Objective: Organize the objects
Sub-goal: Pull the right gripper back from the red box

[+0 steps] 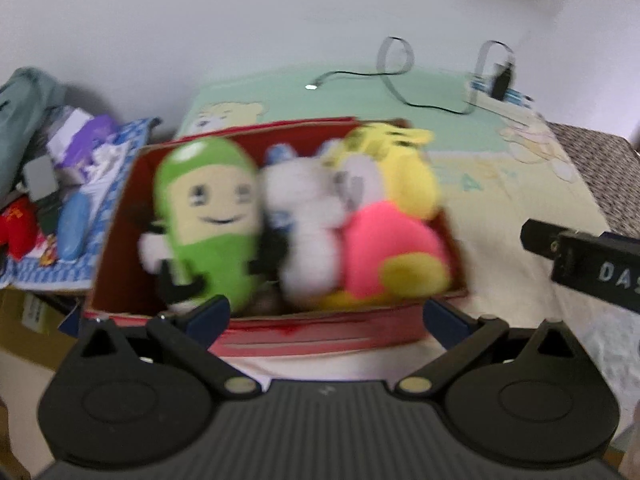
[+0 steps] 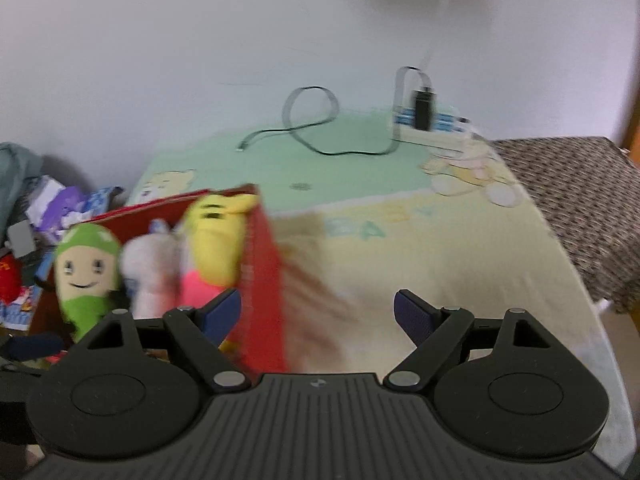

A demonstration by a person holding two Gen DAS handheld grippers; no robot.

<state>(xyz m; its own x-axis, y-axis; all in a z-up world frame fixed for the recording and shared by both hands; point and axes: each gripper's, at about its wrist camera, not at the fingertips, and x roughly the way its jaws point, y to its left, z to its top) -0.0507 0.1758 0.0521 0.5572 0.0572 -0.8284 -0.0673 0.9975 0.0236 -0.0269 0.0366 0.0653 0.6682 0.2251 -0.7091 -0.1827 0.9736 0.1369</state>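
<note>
Looking along your left gripper (image 1: 326,318), you have both fingers spread wide and empty just in front of the red box (image 1: 304,336), which sits on the pastel bedsheet (image 1: 500,208) holding a green plush (image 1: 208,216), a white plush (image 1: 308,220), a pink plush (image 1: 392,256) and a yellow plush (image 1: 404,168) packed side by side. Your right gripper (image 2: 318,316) is likewise spread with nothing between its fingers, its left finger (image 2: 222,314) close to the box's right wall. A black cable (image 2: 320,136) and a power strip (image 2: 432,128) lie well behind, near the wall.

Both the left hand-held gripper (image 1: 326,316) and right hand-held gripper (image 2: 318,312) are spread wide, empty.
</note>
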